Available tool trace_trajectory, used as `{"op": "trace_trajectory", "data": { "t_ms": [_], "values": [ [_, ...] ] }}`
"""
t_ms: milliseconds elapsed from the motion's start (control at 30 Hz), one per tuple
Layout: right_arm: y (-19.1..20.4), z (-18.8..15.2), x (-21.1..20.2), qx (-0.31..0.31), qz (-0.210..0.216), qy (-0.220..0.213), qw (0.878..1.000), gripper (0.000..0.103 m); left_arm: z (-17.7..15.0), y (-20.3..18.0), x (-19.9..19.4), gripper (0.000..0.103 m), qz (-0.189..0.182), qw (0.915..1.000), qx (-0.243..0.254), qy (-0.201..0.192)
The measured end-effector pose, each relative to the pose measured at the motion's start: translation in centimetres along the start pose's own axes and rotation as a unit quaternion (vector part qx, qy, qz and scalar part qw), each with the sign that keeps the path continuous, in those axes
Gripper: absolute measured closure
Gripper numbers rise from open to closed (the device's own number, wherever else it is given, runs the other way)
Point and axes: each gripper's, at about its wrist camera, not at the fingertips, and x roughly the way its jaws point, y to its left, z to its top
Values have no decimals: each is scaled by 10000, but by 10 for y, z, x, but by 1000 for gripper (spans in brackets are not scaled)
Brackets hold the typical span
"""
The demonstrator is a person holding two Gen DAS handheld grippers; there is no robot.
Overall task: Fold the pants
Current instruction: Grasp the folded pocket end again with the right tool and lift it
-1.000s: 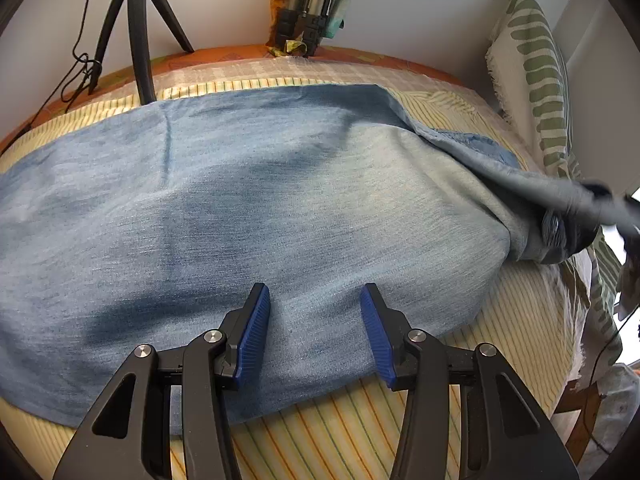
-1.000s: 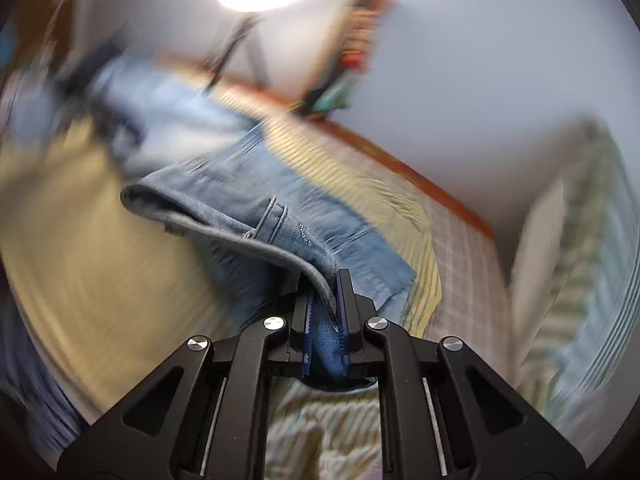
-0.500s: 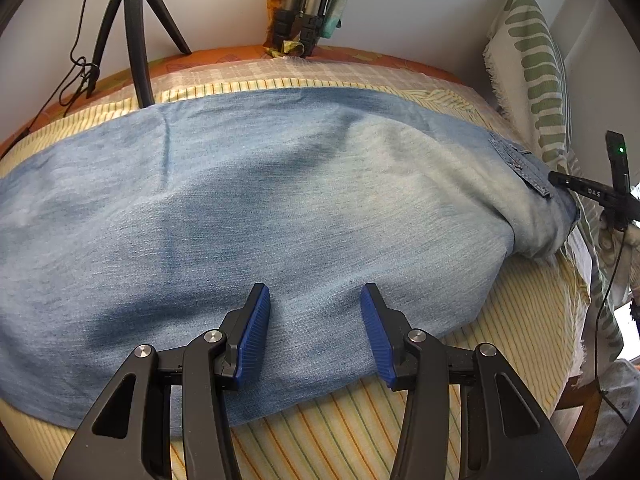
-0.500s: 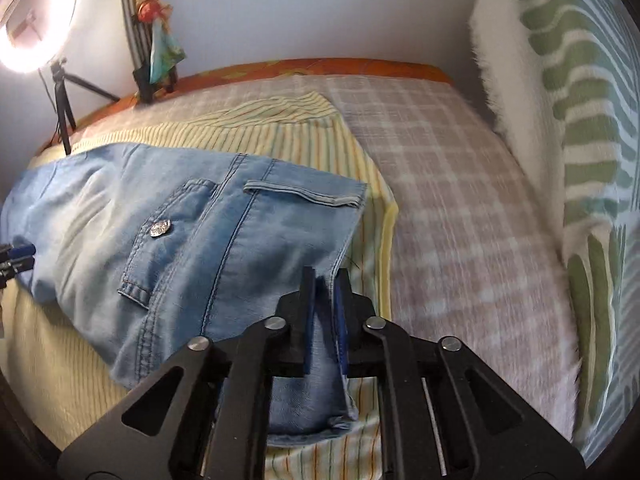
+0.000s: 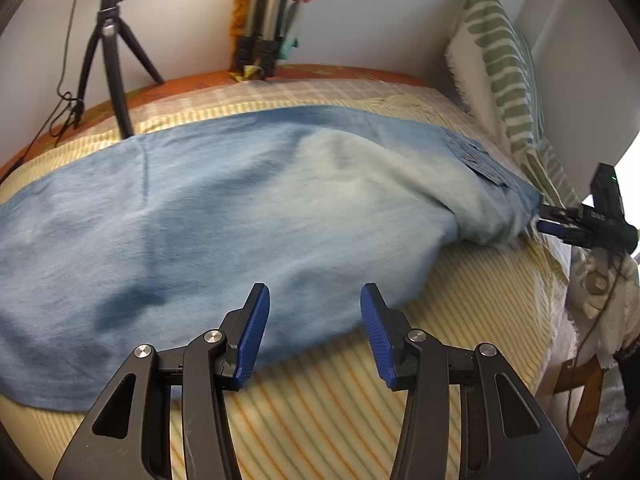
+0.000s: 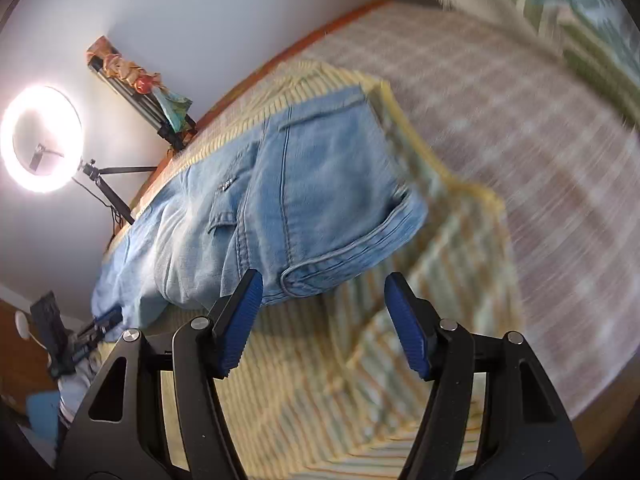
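Light blue denim pants (image 5: pixel 240 216) lie folded lengthwise across the striped bedspread (image 5: pixel 320 412). Their waist end with a back pocket shows in the right wrist view (image 6: pixel 304 184). My left gripper (image 5: pixel 312 320) is open and empty, just above the near edge of the pants. My right gripper (image 6: pixel 322 312) is open and empty, just off the waistband corner. It also shows at the right edge of the left wrist view (image 5: pixel 560 220), beside the waist end.
A green-striped pillow (image 5: pixel 504 72) leans on the wall at the bed's right end. A tripod (image 5: pixel 112 60) and a lit ring light (image 6: pixel 40 138) stand behind the bed. A cluttered stand (image 5: pixel 264 36) is at the back. The bed's edge drops off on the right (image 5: pixel 560 320).
My right gripper laid the waist end down onto the pants, then opened and let go, pulling back and tilting. My left gripper stayed open and drew back a little toward the near edge.
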Motion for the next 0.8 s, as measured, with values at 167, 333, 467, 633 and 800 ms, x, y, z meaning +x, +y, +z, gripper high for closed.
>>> {"op": "trace_trajectory", "data": {
  "t_ms": [167, 333, 467, 633, 800],
  "values": [
    [4, 0, 28, 290, 235, 170, 9992, 36, -6, -23, 1, 57, -393, 9990, 151, 123],
    [5, 4, 37, 444, 376, -52, 9983, 32, -17, -38, 21, 57, -631, 9970, 104, 428],
    [1, 8, 35, 724, 436, -230, 9962, 47, -18, -41, 34, 57, -747, 9959, -73, 505],
    [5, 17, 16, 635, 496, -456, 9957, 78, -12, -47, 43, 57, -531, 9980, 14, 338],
    [47, 37, -25, -93, 538, -870, 9947, 84, 1, -42, 40, 57, -594, 9979, -245, 90]
  ]
}}
